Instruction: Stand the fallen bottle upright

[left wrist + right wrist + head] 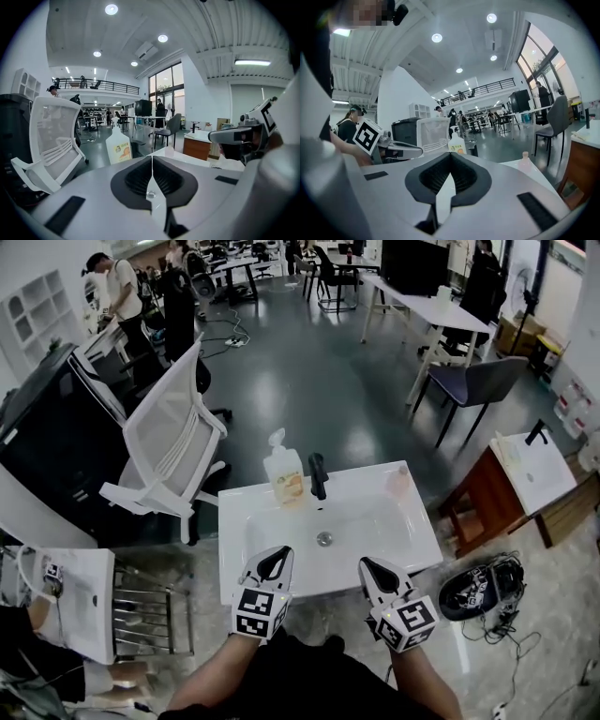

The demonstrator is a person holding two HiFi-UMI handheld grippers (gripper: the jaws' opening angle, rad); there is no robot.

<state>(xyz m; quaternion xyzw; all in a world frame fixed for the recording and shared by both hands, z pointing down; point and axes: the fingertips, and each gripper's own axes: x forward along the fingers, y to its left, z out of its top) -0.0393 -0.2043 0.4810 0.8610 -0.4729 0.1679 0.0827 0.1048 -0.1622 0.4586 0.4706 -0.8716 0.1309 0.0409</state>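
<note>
A clear pump bottle with an orange label stands upright on the back left rim of the white sink, beside the black tap. The bottle also shows ahead in the left gripper view, and the same bottle in the right gripper view. A small pinkish bottle stands at the sink's back right corner; this small bottle is upright. My left gripper and right gripper hover over the sink's near edge, well short of both bottles. The left gripper and right gripper are shut and empty.
A white mesh chair stands left of the sink. Another sink on a wooden cabinet is at the right, a third sink at the near left. Cables and a dark bag lie on the floor at right. People stand far back.
</note>
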